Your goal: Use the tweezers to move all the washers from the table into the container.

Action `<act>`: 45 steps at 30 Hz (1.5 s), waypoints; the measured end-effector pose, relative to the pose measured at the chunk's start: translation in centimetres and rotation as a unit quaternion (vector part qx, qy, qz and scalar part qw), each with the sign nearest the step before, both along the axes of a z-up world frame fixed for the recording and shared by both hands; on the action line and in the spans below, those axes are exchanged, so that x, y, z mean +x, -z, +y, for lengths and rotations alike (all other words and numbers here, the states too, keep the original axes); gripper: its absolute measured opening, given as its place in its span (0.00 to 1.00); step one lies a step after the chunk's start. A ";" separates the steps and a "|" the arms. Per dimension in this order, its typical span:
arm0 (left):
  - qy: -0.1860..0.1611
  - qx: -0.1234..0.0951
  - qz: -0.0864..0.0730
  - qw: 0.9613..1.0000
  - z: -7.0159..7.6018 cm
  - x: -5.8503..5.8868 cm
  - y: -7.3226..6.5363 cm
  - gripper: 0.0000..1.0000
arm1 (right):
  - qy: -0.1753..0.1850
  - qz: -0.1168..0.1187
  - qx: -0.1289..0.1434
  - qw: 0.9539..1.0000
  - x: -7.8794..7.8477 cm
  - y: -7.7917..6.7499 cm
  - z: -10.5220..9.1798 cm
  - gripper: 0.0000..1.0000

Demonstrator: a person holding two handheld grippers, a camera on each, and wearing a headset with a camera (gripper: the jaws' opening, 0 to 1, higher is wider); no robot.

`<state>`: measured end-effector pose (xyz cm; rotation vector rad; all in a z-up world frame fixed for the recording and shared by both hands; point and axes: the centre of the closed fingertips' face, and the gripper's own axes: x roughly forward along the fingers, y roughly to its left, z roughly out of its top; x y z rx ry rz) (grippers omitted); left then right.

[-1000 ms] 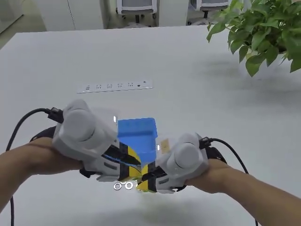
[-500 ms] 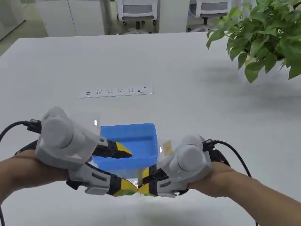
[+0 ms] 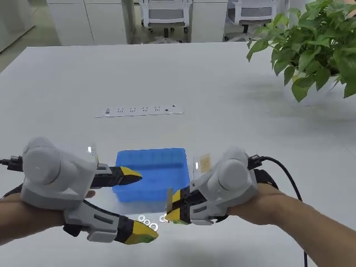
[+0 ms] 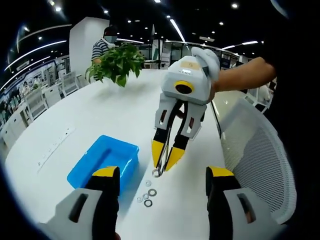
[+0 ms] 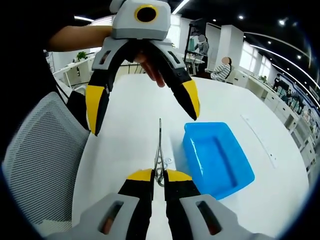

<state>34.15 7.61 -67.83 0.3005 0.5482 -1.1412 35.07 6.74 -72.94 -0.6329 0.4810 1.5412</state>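
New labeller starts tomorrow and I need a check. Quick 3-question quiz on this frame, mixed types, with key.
1. True or false: the left gripper holds the tweezers.
2. The visible washers lie: A) in the container; B) on the table beside the container; C) between the left gripper's jaws.
3. Fill in: the left gripper's jaws are ___.

Key: 1 false, the right gripper is shut on them; 2 B; 3 open.

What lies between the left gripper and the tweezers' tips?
Loose washers on the table, between the left gripper and tweezers, clearest in the left gripper view.
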 end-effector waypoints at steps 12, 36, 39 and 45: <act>-0.038 -0.018 -0.016 0.999 1.1 0.3 -0.1 0.79 | -0.009 -0.011 0.000 1.000 1.4 -1.5 0.5 0.09; -0.094 -0.044 -0.041 0.994 2.7 1.0 -1.1 0.99 | 0.016 -0.041 -0.006 0.999 7.3 -1.6 1.0 0.09; -0.098 -0.051 -0.040 0.993 2.9 1.3 -1.3 0.99 | 0.020 -0.043 -0.007 0.999 8.1 -1.3 1.1 0.09; -0.100 -0.045 -0.043 0.993 3.3 2.0 -1.4 0.99 | 0.019 -0.044 -0.011 0.999 8.9 -0.4 1.7 0.09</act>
